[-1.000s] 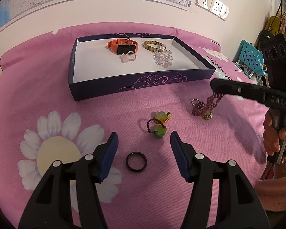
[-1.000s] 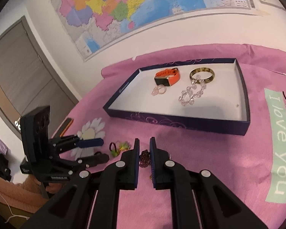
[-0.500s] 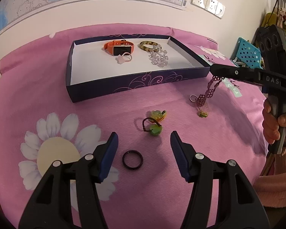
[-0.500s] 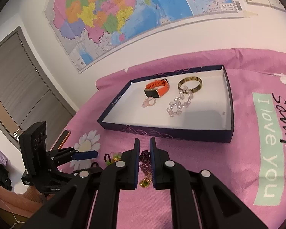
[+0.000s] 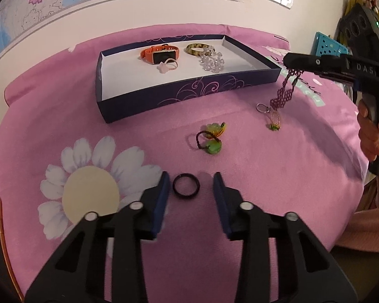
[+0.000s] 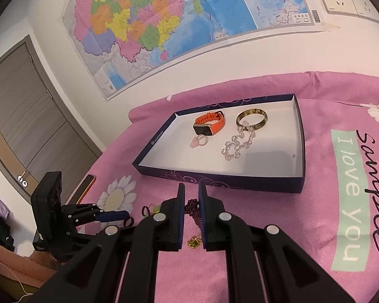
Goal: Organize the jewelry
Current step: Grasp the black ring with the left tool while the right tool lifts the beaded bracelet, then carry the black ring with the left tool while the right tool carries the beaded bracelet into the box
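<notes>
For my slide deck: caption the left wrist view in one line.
Left gripper, jaws just closing, brackets a black ring while the right gripper dangles a purple beaded chain near the box.

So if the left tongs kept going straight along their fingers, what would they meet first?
The black ring, probably. It lies on the pink cloth between the fingertips of the left tongs, whose jaws have just been closing around it without yet pressing it. Depth is hard to judge; the cloth itself follows immediately.
</notes>
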Available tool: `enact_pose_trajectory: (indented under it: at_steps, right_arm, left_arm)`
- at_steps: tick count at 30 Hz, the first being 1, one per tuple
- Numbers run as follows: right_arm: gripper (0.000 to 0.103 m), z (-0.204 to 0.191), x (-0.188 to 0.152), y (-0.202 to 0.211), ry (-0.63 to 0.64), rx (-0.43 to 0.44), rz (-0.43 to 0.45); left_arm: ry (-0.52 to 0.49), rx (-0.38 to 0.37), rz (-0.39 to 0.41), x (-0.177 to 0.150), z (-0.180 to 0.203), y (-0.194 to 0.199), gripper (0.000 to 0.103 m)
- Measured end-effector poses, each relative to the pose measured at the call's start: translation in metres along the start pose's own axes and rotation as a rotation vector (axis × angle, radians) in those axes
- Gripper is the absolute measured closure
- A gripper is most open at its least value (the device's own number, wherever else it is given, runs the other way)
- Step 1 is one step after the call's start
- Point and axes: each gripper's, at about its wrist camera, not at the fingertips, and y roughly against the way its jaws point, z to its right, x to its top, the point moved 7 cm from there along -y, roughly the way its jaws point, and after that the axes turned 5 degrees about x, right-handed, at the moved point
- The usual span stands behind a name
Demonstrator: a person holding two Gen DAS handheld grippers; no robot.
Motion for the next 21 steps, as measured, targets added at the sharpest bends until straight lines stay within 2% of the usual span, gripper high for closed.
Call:
enact_pose_trajectory:
  at_steps: [1,2,9,21]
  right_arm:
    - [0.094,0.000,0.000,0.000,0.002,0.000,-0.001]
    - [0.094,0.000,0.000,0.000,0.003,-0.002,-0.001]
    - [0.094,0.000,0.001,0.002,0.007,-0.005,0.001]
    - [0.094,-0.004,0.012,0.006,0.029,-0.011,0.018]
  left_arm:
    - [-0.004,0.012,0.002,0.000,-0.001,0.000,0.079]
    - [-0.001,0.017,0.001,0.000,-0.002,0.000,0.081]
    - [0.011,0.006,0.012,0.002,-0.002,0.002,0.081]
    - [0.014,-0.032,0.098,0.030,0.006,0.020,0.081]
